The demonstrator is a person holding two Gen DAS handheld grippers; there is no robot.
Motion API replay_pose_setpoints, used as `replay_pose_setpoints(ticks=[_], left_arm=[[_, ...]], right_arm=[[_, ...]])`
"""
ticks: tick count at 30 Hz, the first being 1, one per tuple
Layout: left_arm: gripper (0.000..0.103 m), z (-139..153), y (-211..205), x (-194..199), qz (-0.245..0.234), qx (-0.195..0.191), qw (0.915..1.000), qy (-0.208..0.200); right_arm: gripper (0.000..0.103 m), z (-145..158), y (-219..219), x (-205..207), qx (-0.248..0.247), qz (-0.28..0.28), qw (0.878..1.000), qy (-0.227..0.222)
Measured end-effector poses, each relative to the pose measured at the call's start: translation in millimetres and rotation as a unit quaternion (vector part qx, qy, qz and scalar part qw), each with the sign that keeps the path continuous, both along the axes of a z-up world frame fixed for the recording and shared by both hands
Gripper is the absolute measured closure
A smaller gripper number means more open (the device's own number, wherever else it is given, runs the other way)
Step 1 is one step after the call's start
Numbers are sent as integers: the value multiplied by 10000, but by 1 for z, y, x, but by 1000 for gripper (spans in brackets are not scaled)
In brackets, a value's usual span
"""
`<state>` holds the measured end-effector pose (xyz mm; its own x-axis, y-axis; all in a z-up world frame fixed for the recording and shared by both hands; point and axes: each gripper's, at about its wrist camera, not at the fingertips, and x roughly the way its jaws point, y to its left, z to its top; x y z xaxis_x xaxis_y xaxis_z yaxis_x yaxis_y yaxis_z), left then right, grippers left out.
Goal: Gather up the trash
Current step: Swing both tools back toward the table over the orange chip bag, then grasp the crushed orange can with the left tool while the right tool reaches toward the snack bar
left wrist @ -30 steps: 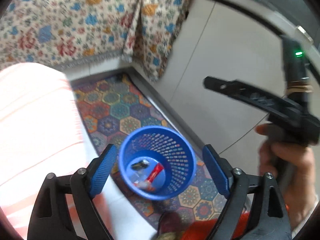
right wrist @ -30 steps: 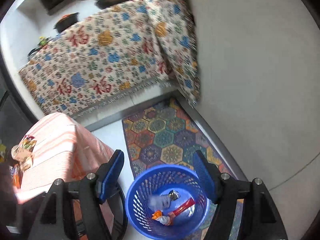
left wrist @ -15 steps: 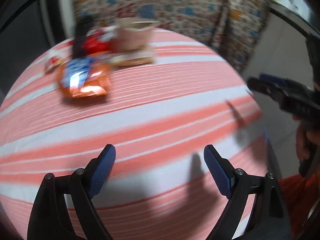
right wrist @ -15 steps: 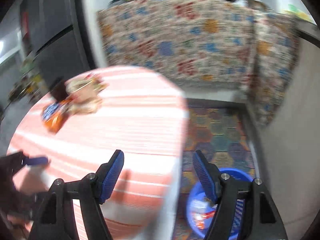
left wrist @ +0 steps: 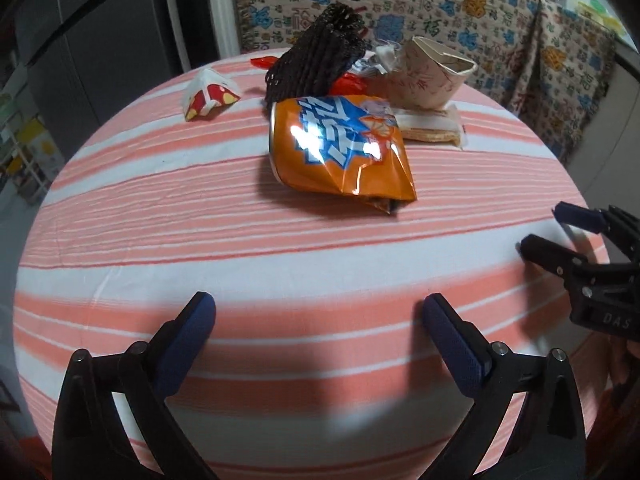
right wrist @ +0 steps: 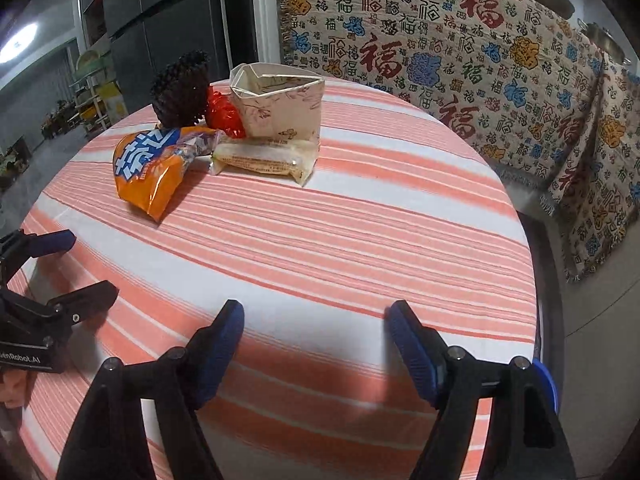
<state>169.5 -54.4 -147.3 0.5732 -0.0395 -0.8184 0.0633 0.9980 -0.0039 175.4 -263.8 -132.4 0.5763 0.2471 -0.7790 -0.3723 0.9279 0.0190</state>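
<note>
Left claw (left wrist: 316,320) and right claw (right wrist: 314,328) both wide and empty, jaws just opened further, above striped table (left wrist: 280,264), orange chip bag (left wrist: 340,148) far.

Each hand-held gripper, left (left wrist: 316,332) and right (right wrist: 314,338), gapes (just widened), empty.

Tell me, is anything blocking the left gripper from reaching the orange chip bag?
Nothing visible does. Only bare striped tablecloth lies between the open, empty left gripper and the orange chip bag. The right gripper sits off to the side, and the other trash lies behind the bag.
</note>
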Motion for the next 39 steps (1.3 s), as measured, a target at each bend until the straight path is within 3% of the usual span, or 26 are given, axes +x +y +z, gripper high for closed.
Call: replay_pose_setpoints(ticks=[4, 7, 9, 13, 17, 21, 24, 26, 28, 31, 33, 35, 39], left_arm=[[1, 10, -5, 21, 72, -289, 9995, -87], [1, 18, -12, 40, 312, -200, 9988, -328], [1, 16, -8, 55, 523, -222, 9980, -283], [1, 8, 30, 58, 861, -322, 9957, -124], [1, 3, 88, 40, 1155, 30, 9933, -18], [1, -2, 133, 25, 1374, -63, 9905, 6], [1, 0, 134, 21, 1090, -417, 9931, -79], [1, 6, 125, 19, 690, -872, 9937, -141], [1, 17, 106, 26, 321, -1094, 9932, -236], [1, 29, 70, 45, 200, -931, 9948, -350], [1, 31, 50, 64, 288, -628, 9970, -359], [1, 24, 35, 82, 450, -204, 9986, -202], [0, 8, 27, 95, 516, 275, 9983, -49]], right_arm=[[21, 0, 1, 0, 15, -10, 10000, -19], [20, 0, 0, 4, 17, -9, 10000, -12], [20, 0, 0, 5, 14, -4, 10000, -11], [20, -1, -1, 4, 13, -6, 10000, -9], [20, 0, -2, 10, 6, 12, 10000, 14], [19, 0, -1, 14, 3, 12, 10000, 42], [18, 0, -1, 19, 7, -8, 10000, 59], [17, 0, -1, 21, 15, -42, 10000, 51], [16, -2, -2, 22, 24, -82, 10000, 32], [16, -3, -1, 24, 14, -140, 9999, 11], [16, -3, -1, 25, 19, -150, 9999, 5], [16, -3, -1, 25, 19, -146, 9999, 4], [16, -3, -1, 24, 24, -138, 9999, 7]])
